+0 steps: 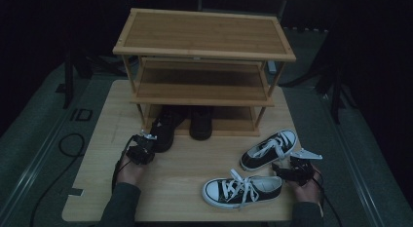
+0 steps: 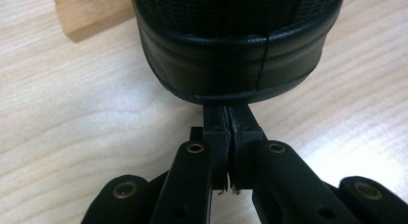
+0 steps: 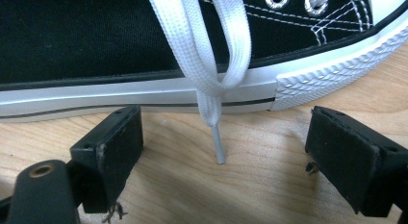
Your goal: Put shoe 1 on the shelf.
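1. Sitting right behind the heel of a black shoe (image 1: 164, 132), the left gripper (image 1: 141, 148) has its jaws pressed together with nothing between them. In the left gripper view the two pads meet face to face, and their tips just touch the shoe's rounded heel (image 2: 231, 56).
2. That black shoe lies straight ahead of the left jaws, its toe tucked under the bottom shelf of the bamboo shoe rack (image 1: 204, 39). A second black shoe (image 1: 200, 122) stands just beside it, to its right in the high view, also at the rack's lowest level.
3. A corner of the rack's wooden leg (image 2: 89, 15) shows up and to the left of the left jaws, near the heel.
4. The right gripper (image 1: 292, 171) has its jaws wide apart, holding nothing.
5. Just past the right jaws' tips lies a black-and-white sneaker (image 3: 120, 46), side on, white rubber sole facing the pads but not touching them.
6. One white lace (image 3: 211, 65) hangs off that sneaker, and its plastic tip rests on the wooden table (image 1: 175, 198) between the two right pads, nearer the left one.
7. From above, a second black-and-white sneaker (image 1: 269, 149) lies ahead of the right gripper, angled toward the rack.
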`<action>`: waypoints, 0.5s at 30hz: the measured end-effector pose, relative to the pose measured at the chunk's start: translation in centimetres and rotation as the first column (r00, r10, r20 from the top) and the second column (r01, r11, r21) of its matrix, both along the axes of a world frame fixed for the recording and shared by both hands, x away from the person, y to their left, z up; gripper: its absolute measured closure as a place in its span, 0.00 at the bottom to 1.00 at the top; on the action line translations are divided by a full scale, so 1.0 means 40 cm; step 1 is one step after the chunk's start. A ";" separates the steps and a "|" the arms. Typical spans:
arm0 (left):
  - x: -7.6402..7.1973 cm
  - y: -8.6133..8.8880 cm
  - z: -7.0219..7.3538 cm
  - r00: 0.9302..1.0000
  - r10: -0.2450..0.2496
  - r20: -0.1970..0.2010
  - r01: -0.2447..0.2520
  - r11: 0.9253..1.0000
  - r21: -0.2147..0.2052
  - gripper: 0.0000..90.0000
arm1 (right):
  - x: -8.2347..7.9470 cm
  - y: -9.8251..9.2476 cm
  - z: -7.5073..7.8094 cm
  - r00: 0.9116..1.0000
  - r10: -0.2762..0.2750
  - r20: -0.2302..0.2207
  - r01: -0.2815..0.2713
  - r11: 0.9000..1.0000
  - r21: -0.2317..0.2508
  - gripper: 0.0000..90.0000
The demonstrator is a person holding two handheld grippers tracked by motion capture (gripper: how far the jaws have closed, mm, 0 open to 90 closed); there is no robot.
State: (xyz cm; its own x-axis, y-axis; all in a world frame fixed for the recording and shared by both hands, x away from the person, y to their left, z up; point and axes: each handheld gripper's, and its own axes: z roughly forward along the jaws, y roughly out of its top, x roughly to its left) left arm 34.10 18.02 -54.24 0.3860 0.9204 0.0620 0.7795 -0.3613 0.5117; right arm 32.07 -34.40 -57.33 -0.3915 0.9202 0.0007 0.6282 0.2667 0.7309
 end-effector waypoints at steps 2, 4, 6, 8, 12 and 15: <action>0.008 -0.001 0.001 1.000 -0.002 -0.003 0.002 1.000 0.005 0.97 | 0.000 0.000 0.000 1.000 0.000 0.000 0.000 1.000 0.000 0.15; 0.016 -0.004 0.002 1.000 -0.003 -0.003 0.003 1.000 0.007 0.97 | 0.000 0.000 0.000 1.000 0.000 0.000 0.000 1.000 0.000 0.14; 0.023 -0.008 0.003 1.000 -0.009 -0.005 0.009 1.000 0.011 0.97 | 0.000 0.000 0.000 1.000 0.000 0.000 0.000 1.000 0.000 0.14; 0.029 -0.013 0.004 1.000 -0.016 -0.007 0.016 1.000 0.017 0.97 | 0.000 0.000 0.000 1.000 0.000 0.000 0.000 1.000 0.000 0.15; 0.037 -0.027 0.009 0.999 -0.036 -0.011 0.036 0.999 0.031 0.97 | 0.000 0.000 0.000 1.000 0.000 0.000 0.000 1.000 0.000 0.14; 0.041 -0.039 0.015 0.999 -0.040 0.000 0.040 0.999 0.024 0.97 | 0.000 0.000 0.000 1.000 0.000 0.000 0.000 1.000 0.000 0.14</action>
State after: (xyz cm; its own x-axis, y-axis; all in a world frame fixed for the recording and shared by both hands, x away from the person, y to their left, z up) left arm 35.75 16.45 -53.65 0.4223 0.9026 0.0838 0.7641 -0.4042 0.5028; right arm 32.07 -34.40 -57.33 -0.3914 0.9202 0.0007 0.6282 0.2666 0.7309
